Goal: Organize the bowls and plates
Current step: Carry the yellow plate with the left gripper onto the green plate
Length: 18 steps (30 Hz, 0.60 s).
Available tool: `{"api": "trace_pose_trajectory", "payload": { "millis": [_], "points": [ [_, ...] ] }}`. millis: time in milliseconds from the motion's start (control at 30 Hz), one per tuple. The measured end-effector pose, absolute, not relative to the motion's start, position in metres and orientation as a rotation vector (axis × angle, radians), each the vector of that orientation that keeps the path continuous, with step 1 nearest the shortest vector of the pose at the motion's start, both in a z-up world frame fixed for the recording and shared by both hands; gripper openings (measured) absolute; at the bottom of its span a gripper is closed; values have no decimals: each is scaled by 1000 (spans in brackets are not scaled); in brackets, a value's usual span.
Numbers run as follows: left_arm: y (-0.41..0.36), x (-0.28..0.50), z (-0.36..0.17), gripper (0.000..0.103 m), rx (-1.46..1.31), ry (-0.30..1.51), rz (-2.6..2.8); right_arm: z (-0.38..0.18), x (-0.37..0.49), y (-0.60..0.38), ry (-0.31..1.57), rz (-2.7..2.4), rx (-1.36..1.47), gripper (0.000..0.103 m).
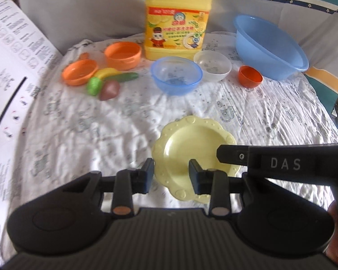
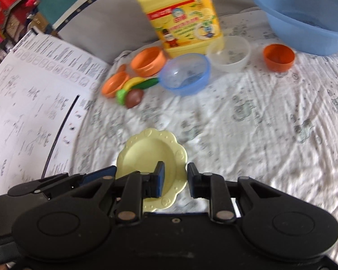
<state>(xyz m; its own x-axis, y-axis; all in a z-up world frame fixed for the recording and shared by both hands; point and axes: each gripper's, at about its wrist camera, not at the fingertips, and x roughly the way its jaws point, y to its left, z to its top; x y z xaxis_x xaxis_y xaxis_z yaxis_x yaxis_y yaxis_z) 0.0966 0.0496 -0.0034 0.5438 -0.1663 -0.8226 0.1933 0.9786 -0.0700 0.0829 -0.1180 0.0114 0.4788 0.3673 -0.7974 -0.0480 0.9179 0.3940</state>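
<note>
Both tools part-spread, pinching nothing: left tool & right tool hover over yellow scalloped plate, flat on near bedsheet. Bowls far: blue bowl, clear bowl; prob. stacking next.

A crinkled, matt printed cloth covers the surface. The pale yellow plate, lower centre, looks like smooth plastic with a soft sheen. The blue bowl and clear bowl are translucent plastic; the yellow jug, top centre, is glossy.
</note>
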Motion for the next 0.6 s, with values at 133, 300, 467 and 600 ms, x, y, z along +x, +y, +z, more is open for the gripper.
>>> {"api": "trace_pose_trajectory", "payload": {
  "millis": [133, 300, 467, 600],
  "points": [
    [66, 75, 3, 33, 27, 961, -201, 21, 65, -100, 1050, 286, 315, 22],
    [89, 47, 4, 33, 25, 958, -189, 23, 46, -78, 1075, 320, 286, 22],
    [115, 24, -1, 33, -6, 970, -189, 22, 27, -53, 1102, 357, 253, 22],
    [132, 11, -8, 33, -25, 982, -184, 19, 15, -34, 1123, 380, 221, 22]
  ]
}}
